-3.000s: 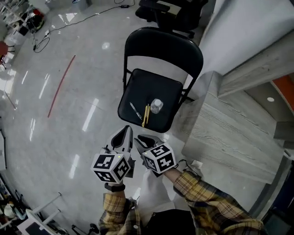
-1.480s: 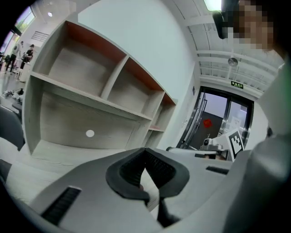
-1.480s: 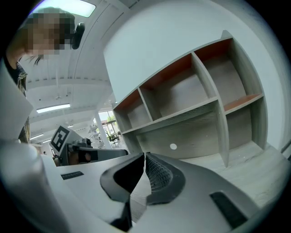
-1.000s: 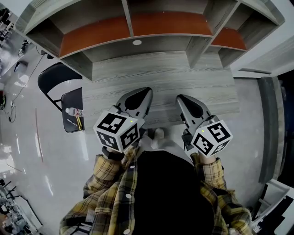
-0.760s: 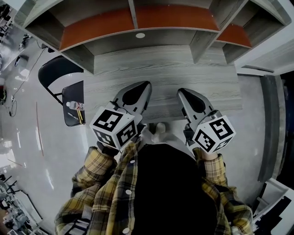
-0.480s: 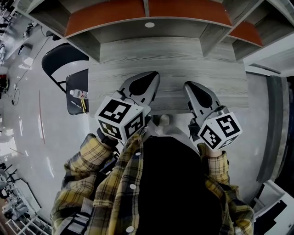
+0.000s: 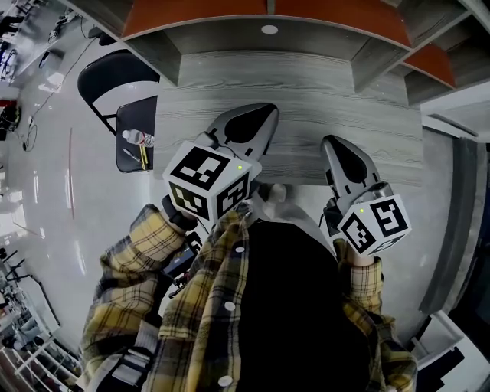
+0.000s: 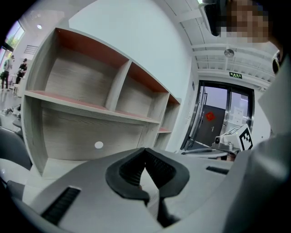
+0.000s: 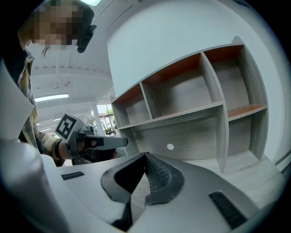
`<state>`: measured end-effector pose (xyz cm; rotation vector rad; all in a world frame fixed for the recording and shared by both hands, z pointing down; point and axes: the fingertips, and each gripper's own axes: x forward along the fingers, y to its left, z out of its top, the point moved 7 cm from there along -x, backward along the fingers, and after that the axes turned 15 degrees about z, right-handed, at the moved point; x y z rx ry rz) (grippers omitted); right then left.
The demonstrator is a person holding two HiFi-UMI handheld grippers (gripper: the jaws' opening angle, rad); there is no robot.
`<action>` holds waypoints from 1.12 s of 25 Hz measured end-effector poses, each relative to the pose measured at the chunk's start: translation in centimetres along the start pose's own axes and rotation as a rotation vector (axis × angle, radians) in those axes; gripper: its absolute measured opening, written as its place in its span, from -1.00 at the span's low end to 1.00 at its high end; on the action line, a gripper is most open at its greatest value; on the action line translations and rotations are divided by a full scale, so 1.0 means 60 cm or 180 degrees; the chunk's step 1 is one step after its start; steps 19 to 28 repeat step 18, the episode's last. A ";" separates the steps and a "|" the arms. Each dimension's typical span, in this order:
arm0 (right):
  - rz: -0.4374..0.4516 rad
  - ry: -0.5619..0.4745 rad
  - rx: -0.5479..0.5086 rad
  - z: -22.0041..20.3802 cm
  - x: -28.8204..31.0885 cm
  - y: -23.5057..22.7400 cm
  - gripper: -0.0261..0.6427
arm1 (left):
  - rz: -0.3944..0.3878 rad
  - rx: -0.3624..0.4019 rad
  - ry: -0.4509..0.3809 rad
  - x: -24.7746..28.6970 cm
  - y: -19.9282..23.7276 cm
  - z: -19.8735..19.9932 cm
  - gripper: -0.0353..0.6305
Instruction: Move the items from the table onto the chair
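A black folding chair [image 7: 115, 73] stands at the left of the head view. On its seat lie a small clear bottle [image 7: 136, 138], a dark pen and a yellow item [image 7: 143, 158]. The grey wooden table [image 7: 306, 84] lies in front of me, and no item shows on the part I see. My left gripper [image 7: 266, 115] and right gripper [image 7: 331, 142] hover side by side over the table's near edge. In the left gripper view the left gripper [image 8: 145, 150] has its jaws shut on nothing. The right gripper [image 9: 145, 156] is also shut and empty.
A grey shelf unit [image 7: 268, 15] with orange-backed compartments stands at the far side of the table; its compartments [image 8: 91, 91] [image 9: 191, 95] look empty. Shiny floor lies left of the chair. A glass door [image 8: 218, 118] shows at the right of the left gripper view.
Three seconds ago both grippers hung by the chair seat; now they face the table. Over the last second they have kept their places while the head view drifted slightly.
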<state>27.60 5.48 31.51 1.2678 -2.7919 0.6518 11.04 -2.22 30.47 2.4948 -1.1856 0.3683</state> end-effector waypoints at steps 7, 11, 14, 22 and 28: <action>0.0044 0.0011 0.0072 -0.008 0.000 -0.004 -0.87 | 0.0055 -0.0024 0.0011 0.002 0.000 -0.002 -0.88; 0.0061 0.0024 0.0088 -0.013 -0.001 -0.004 -0.87 | 0.0054 -0.0019 0.0036 0.001 -0.004 -0.007 -0.88; 0.0083 0.0030 0.0087 -0.013 0.000 -0.005 -0.87 | 0.0045 0.0008 0.0045 0.003 -0.010 -0.009 -0.88; 0.0072 0.0030 0.0059 -0.010 -0.007 -0.007 -0.87 | -0.0005 0.0048 0.0046 0.010 -0.023 -0.008 -0.88; 0.0072 0.0030 0.0059 -0.010 -0.007 -0.007 -0.87 | -0.0005 0.0048 0.0046 0.010 -0.023 -0.008 -0.88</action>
